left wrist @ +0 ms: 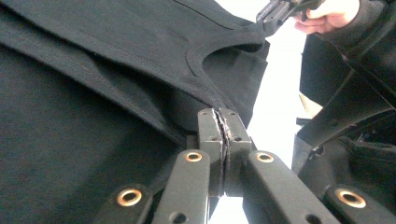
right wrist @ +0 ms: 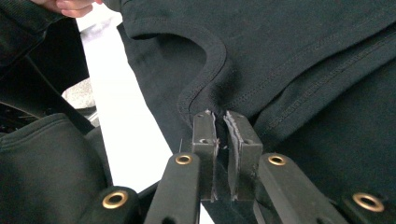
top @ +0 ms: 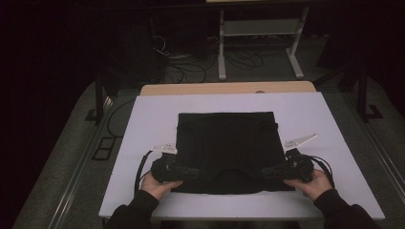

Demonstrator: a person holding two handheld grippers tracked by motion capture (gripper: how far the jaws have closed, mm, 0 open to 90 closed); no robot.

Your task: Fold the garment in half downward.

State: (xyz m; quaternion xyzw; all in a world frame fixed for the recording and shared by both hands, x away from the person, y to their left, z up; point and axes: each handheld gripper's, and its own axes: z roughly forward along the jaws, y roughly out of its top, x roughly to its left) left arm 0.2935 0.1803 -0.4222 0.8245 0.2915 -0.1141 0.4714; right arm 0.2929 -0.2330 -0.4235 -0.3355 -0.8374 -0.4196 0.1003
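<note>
A white board [top: 310,114] covers most of the bench, and a strip of pale wood bench top [top: 228,88] shows along its far edge. Beyond the bench, on the grey floor [top: 62,152], stands a white metal frame [top: 260,28] with two upright legs. Dark cables [top: 184,71] lie tangled on the floor to the left of that frame. The far room is dark.

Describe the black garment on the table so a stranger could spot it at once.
Start at the white board that covers the table. In its middle lies a black T-shirt, folded into a rough square, its curved neckline toward the person. The left claw and the right claw each pinch the near edge beside that neckline; it is the one dark cloth there.
</note>
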